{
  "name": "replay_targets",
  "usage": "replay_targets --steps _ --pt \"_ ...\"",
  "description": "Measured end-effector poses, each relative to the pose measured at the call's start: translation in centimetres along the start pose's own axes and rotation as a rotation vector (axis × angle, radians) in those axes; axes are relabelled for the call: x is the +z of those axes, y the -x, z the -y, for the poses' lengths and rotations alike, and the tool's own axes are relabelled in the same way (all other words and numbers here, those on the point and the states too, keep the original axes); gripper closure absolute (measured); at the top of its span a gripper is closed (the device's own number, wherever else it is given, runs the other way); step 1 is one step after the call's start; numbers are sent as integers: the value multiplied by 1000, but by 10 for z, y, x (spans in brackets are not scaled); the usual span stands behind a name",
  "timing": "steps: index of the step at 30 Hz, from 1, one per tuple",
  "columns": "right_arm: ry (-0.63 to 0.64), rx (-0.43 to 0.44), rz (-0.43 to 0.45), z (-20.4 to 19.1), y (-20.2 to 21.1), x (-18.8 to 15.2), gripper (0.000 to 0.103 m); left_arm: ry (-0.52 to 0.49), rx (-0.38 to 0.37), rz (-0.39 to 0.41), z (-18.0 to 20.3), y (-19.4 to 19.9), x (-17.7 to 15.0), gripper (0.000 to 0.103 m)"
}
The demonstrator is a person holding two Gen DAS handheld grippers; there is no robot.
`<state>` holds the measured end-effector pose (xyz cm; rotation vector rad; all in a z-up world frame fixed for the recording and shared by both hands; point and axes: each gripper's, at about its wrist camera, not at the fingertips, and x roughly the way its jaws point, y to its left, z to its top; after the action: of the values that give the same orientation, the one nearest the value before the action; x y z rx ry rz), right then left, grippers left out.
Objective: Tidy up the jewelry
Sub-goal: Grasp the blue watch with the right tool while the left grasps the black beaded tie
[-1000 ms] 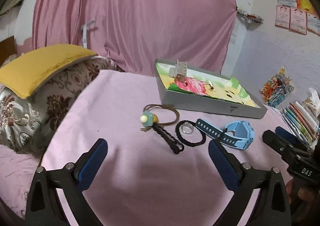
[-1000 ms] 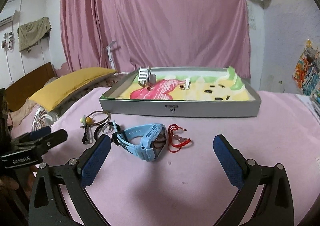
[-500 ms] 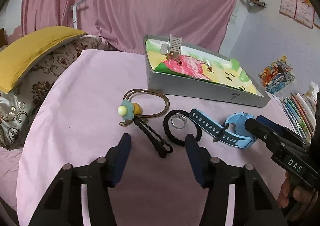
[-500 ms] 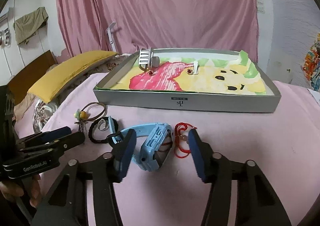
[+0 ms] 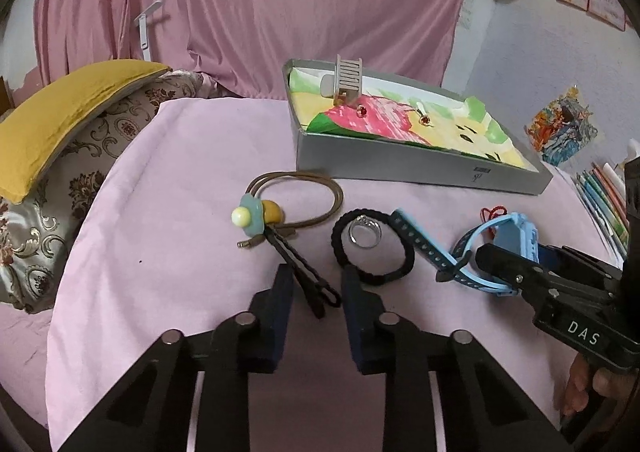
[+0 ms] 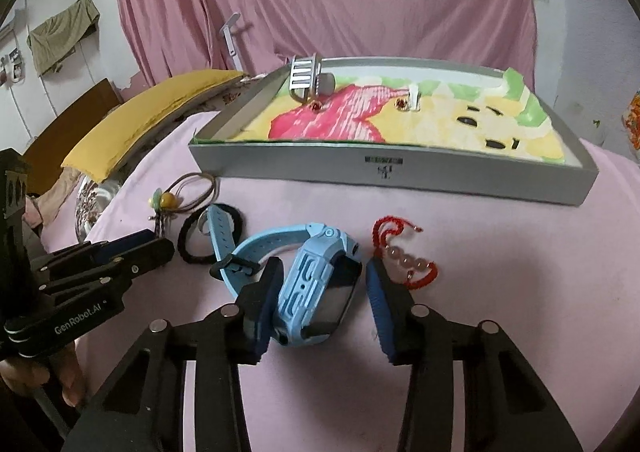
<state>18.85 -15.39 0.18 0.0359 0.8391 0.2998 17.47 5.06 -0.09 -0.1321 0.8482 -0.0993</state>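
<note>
Since half a second ago both grippers have dropped lower over the pink cloth (image 5: 168, 179) and narrowed their gaps. The left gripper (image 5: 316, 302) now straddles the end of a black braided cord (image 5: 308, 272), its blue pads just either side of it, partly open and gripping nothing. The right gripper (image 6: 322, 300) brackets the face of a blue smartwatch (image 6: 320, 288); the left pad looks to touch the watch case while the right pad stands a little off, so it is not clamped.

Only the right wrist view shows the red beaded bracelet (image 6: 404, 258) in full, just right of the watch; the left wrist view catches merely a red loop of it behind the watch. Only the left wrist view shows the silver ring (image 5: 364, 232) clearly, lying inside a black hair tie (image 5: 372, 248).

Counted on the cloth: one watch, one red bracelet, one ring, one black hair tie, one brown hair band with a flower charm (image 5: 256, 213), one black cord. In the grey tray (image 6: 400, 175), at the far edge, sit two red-stone earrings (image 6: 316, 105) and one small silver ladder-shaped piece (image 6: 302, 79).
</note>
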Motion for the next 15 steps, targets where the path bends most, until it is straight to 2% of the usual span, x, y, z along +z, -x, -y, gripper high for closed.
replay_targets --steps 5,10,15 --pt "0 7 1 -1 2 -5 70 0 -13 -12 -3 0 0 86" --pt "-14 12 4 4 5 -9 84 2 -24 -20 -5 5 -5 91" --pt "-27 16 20 11 11 -15 87 12 -52 -29 -5 14 -15 91"
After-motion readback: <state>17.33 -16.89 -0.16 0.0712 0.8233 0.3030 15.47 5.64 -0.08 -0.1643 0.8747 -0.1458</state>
